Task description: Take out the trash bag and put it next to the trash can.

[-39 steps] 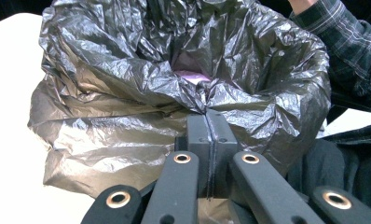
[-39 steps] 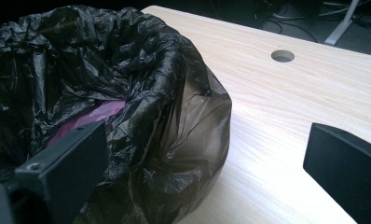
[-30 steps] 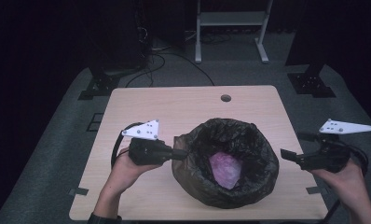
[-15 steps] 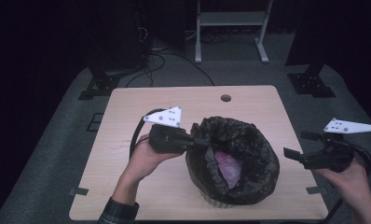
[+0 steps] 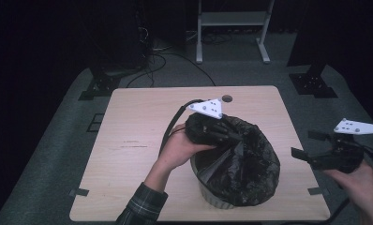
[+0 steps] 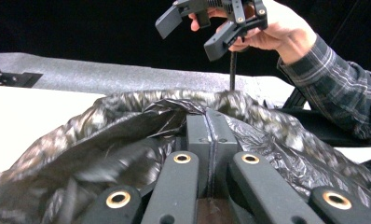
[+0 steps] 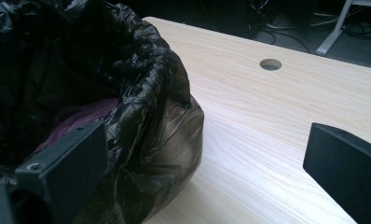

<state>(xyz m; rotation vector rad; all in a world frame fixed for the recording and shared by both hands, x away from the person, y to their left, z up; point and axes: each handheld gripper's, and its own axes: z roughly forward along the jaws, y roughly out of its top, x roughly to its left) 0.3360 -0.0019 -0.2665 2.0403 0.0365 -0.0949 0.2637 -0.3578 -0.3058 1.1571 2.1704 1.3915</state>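
Note:
A black plastic bag [image 5: 250,173] lines a pale bin [image 5: 213,196] at the table's front middle. My left gripper [image 5: 235,137] is shut on the bag's left rim and holds it pulled across the opening. In the left gripper view its jaws are pressed together with the bag's film [image 6: 127,126] bunched around them. My right gripper [image 5: 307,144] hangs open just past the table's right edge, apart from the bag. It appears far off as the right gripper [image 6: 207,23]. In the right gripper view something purple [image 7: 76,119] lies inside the bag [image 7: 141,93].
The wooden table [image 5: 138,136] has a small round hole [image 5: 227,98] near its far edge. A cable [image 5: 173,124] trails from the left gripper over the tabletop. Beyond the table, a white stand [image 5: 231,28] and cables lie on grey carpet.
My left gripper has moved right and away from the person, dragging the bag's rim over the opening and covering the pink contents. The right gripper has drifted slightly right.

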